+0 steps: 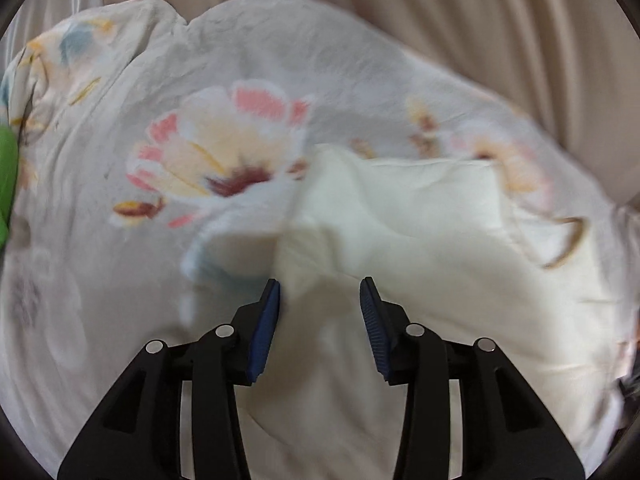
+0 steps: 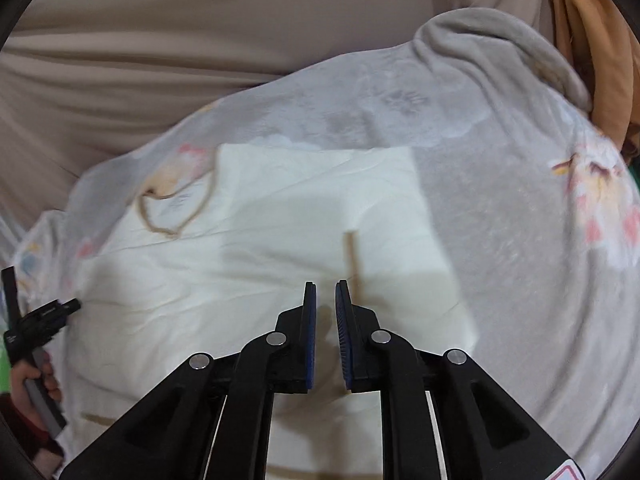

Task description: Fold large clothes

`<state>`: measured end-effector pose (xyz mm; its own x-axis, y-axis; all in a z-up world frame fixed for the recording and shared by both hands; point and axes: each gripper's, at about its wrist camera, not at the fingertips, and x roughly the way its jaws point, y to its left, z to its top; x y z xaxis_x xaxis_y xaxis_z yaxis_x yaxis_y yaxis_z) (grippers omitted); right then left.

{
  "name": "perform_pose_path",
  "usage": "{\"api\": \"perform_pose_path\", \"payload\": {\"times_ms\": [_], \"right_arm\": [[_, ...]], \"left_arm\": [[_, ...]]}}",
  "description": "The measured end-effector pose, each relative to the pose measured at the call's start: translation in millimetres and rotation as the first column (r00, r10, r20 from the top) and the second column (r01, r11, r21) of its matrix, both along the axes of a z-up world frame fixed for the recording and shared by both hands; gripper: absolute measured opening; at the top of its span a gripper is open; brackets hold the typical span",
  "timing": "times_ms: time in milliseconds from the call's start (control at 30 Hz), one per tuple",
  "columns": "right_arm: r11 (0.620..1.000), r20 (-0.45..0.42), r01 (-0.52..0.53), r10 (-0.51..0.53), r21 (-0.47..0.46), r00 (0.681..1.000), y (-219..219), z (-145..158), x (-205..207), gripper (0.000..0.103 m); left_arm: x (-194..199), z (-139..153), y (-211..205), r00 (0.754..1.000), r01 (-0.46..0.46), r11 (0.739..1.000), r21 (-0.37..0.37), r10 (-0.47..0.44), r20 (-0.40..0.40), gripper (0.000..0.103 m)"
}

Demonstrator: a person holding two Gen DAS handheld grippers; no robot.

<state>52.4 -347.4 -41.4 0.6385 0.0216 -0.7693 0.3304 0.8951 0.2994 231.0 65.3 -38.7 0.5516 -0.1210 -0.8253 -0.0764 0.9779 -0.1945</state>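
A cream garment lies rumpled on a pale floral-printed cloth, which is spread over a beige surface. My left gripper hangs just over the garment's left edge. It is open and nothing is pinched between its blue pads. In the right wrist view the same cream garment fills the middle, with a brown strip on it and a thin brown loop at its left. My right gripper hovers above it, its jaws a narrow slit apart with nothing in the gap.
Beige ribbed upholstery rises behind the floral cloth. An orange cloth hangs at the far right. A green object shows at the left edge. A hand holds a black tool at the garment's left side.
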Motion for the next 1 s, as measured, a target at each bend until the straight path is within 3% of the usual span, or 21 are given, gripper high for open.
{"api": "perform_pose_path", "payload": {"times_ms": [67,100,167,300,367,467,567,667,733,767,800,900,967,1000], "right_arm": [[0.996,-0.016,-0.057,0.058,0.070,0.998,22.8,-12.9,7.2,0.012],[0.994,-0.041,-0.097,0.099,0.059,0.994,34.8,-21.8,11.8,0.010],[0.992,-0.104,-0.125,0.123,-0.018,0.987,42.3,-38.9,12.8,0.000],[0.999,-0.105,0.041,-0.038,0.027,0.994,-9.9,-39.0,-15.0,0.000],[0.993,-0.114,0.102,-0.108,-0.055,0.988,-21.6,-19.7,-30.7,0.015],[0.997,-0.061,0.074,-0.072,0.036,0.996,-22.2,-6.0,-44.1,0.016],[0.995,-0.056,0.020,-0.014,0.098,0.998,-7.8,-14.4,-42.9,0.044],[0.985,-0.100,0.012,0.005,0.171,0.995,2.5,-39.4,-31.8,0.046],[0.979,-0.130,0.021,0.005,0.205,0.991,7.9,-50.3,-24.2,0.036],[0.978,-0.124,0.014,0.012,0.207,0.992,11.3,-47.5,-19.2,0.019],[0.982,-0.097,-0.001,0.020,0.190,0.995,14.8,-37.2,-16.2,0.009],[0.986,0.082,-0.029,0.016,0.164,0.996,15.0,14.3,-26.2,0.001],[0.992,0.102,-0.020,0.007,0.125,0.995,9.4,21.6,-31.5,0.001],[0.994,0.058,-0.014,0.008,0.110,0.998,5.6,10.4,-29.3,0.001]], "left_arm": [[-13.1,-0.6,-12.4,0.999,0.031,0.999,-0.010,-0.031,-0.016,0.041],[-21.4,-5.1,-20.0,0.998,0.062,0.998,-0.009,-0.062,-0.032,0.041],[-33.8,-14.9,-28.9,0.993,0.111,0.990,0.082,-0.108,-0.038,0.041],[-44.6,-17.3,-7.5,0.996,0.092,0.981,0.172,-0.088,-0.034,0.042],[-49.7,-8.9,15.1,0.999,0.039,0.979,0.198,-0.032,-0.040,0.042],[-66.3,6.9,37.4,0.999,0.005,0.991,0.135,-0.001,-0.034,0.041],[-90.9,9.7,38.0,0.998,0.020,0.999,0.050,-0.017,-0.054,0.054],[-100.0,-8.6,18.8,0.992,0.087,0.991,0.102,-0.077,-0.095,0.055],[-100.3,-23.6,8.1,0.987,0.118,0.979,0.165,-0.098,-0.124,0.056],[-99.2,-26.4,6.3,0.988,0.117,0.973,0.197,-0.095,-0.118,0.056],[-99.9,-25.4,6.3,0.991,0.106,0.971,0.215,-0.086,-0.102,0.055],[-90.9,-18.9,19.3,0.998,0.033,0.965,0.259,-0.018,-0.059,0.052],[-83.9,-22.2,29.6,0.998,-0.006,0.964,0.267,0.023,-0.060,0.052],[-80.1,-29.3,34.2,0.996,-0.015,0.963,0.271,0.037,-0.078,0.052]]}}
